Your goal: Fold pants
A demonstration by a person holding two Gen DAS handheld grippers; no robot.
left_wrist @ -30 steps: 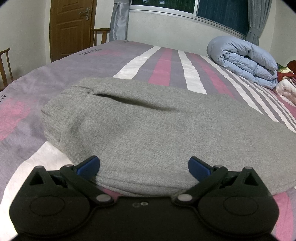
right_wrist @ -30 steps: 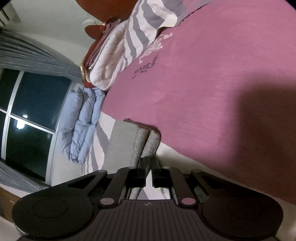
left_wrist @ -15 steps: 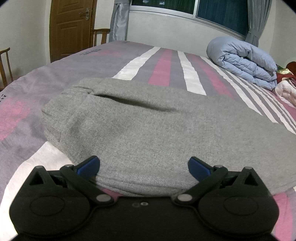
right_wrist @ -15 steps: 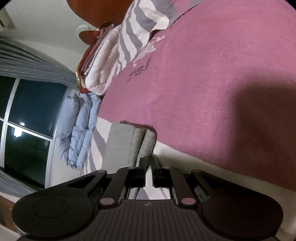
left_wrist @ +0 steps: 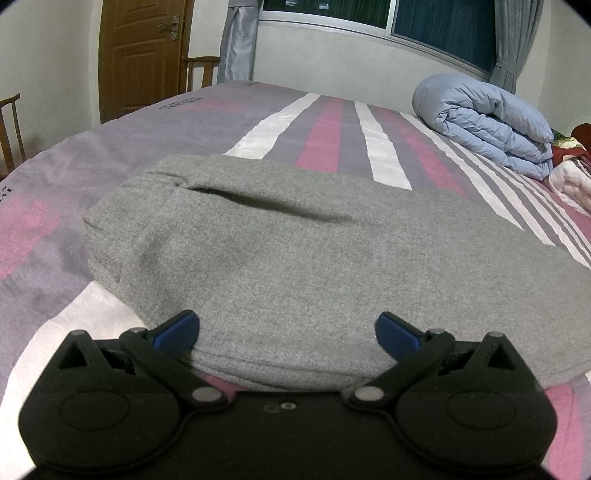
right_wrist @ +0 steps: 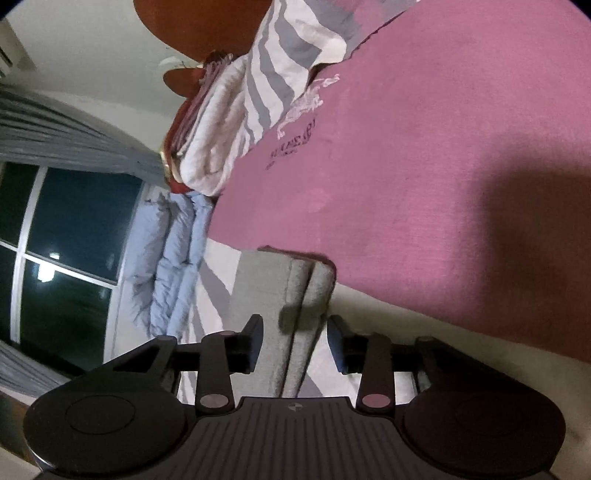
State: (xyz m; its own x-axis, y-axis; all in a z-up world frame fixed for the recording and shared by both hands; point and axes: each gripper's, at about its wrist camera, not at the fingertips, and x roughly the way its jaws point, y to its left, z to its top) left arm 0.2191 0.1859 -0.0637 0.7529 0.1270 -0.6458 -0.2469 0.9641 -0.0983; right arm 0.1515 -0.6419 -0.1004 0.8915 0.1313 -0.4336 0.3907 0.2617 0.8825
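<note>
At the bottom of the left wrist view, the left claw [left_wrist: 287, 332] stood wide open, its blue fingertips [left_wrist: 176, 329] spread to either side of the near folded edge of the grey pants [left_wrist: 314, 258] and gripping nothing. The pants lay folded in a thick flat bundle across the middle of the frame on the striped bed [left_wrist: 325, 125], with a dark crease running across their upper part. Beyond them, at the upper right, a rolled light-blue quilt [left_wrist: 484, 118] sat on the bed below the window [left_wrist: 439, 22], and a brown door [left_wrist: 144, 51] showed at the upper left beside a grey curtain [left_wrist: 238, 37]. In the right wrist view, which was rolled sideways, the right claw [right_wrist: 294, 343] was partly open at the bottom centre, with the layered end of the pants [right_wrist: 280, 295] between its fingers but not pinched. Past it, a pink sheet [right_wrist: 443, 147] filled the right of the frame, and a striped pillow [right_wrist: 280, 62] lay at the top.
</note>
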